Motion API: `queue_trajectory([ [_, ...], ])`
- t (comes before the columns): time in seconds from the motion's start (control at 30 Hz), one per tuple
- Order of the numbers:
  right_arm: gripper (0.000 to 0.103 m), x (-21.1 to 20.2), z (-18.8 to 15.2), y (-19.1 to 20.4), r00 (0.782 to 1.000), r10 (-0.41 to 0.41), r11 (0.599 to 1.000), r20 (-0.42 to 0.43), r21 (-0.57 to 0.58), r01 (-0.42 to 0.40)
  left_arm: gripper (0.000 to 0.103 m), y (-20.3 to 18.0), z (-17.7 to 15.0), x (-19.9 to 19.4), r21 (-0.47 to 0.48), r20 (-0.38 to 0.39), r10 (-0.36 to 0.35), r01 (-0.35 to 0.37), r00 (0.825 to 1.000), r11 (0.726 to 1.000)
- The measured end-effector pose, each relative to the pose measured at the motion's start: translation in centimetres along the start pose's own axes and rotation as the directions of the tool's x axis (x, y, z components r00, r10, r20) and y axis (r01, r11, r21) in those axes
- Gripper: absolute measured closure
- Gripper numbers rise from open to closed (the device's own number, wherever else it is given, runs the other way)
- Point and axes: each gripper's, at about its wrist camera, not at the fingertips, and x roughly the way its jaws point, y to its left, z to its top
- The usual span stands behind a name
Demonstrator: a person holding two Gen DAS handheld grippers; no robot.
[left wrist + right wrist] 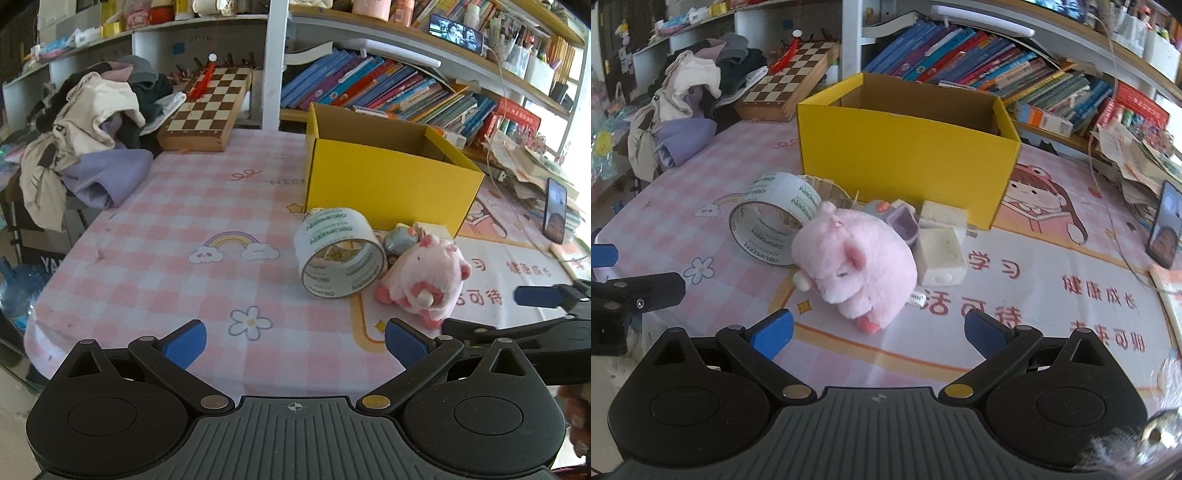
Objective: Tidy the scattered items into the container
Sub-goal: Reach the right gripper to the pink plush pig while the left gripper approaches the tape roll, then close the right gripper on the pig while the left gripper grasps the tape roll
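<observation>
An open yellow cardboard box (388, 177) (905, 155) stands on the table, its inside hidden from here. In front of it lie a roll of clear tape (341, 258) (772, 225), a pink plush pig (424, 280) (855, 266), a small grey-purple toy (897, 218) (400, 240) and two cream blocks (940, 251). My left gripper (293, 345) is open, low over the table, short of the tape. My right gripper (879, 336) is open just short of the pig. Nothing is between either pair of fingers.
A pink checked cloth (184, 221) and a cartoon mat (1052, 266) cover the table. A pile of clothes (92, 140) and a chessboard box (207, 110) sit at the far left. Books (388, 88) line the shelf behind. A phone (1165, 229) stands upright at the right.
</observation>
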Motion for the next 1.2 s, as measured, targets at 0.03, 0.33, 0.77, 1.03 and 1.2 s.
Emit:
queue_trajectory([
  [0.03,0.002,0.3,0.2,0.0,1.000,0.004,1.000,0.000,-0.010,-0.004,0.000,-0.1,0.0,0.1,0.000,-0.001,0.000,0.000,1.000,1.000],
  [0.33,0.006,2.7,2.1,-0.1,0.998,0.059,0.997,-0.011,-0.056,-0.060,0.000,0.5,1.3,1.7,-0.040,-0.006,0.047,-0.047,0.999,0.998],
  [0.77,0.037,4.0,2.9,-0.4,0.988,0.152,0.980,-0.020,-0.125,-0.153,0.025,-0.7,3.4,5.7,0.053,-0.015,0.054,-0.053,0.998,0.997],
  [1.03,0.040,2.8,2.6,-2.5,0.990,0.137,0.987,-0.023,-0.083,-0.139,0.054,-1.9,3.8,8.6,0.109,-0.038,0.052,-0.047,0.998,0.993],
  [1.2,0.040,2.1,2.4,-3.2,0.990,0.139,0.988,-0.018,-0.064,-0.140,0.077,-2.2,4.0,9.8,0.123,-0.048,0.046,-0.039,0.998,0.992],
])
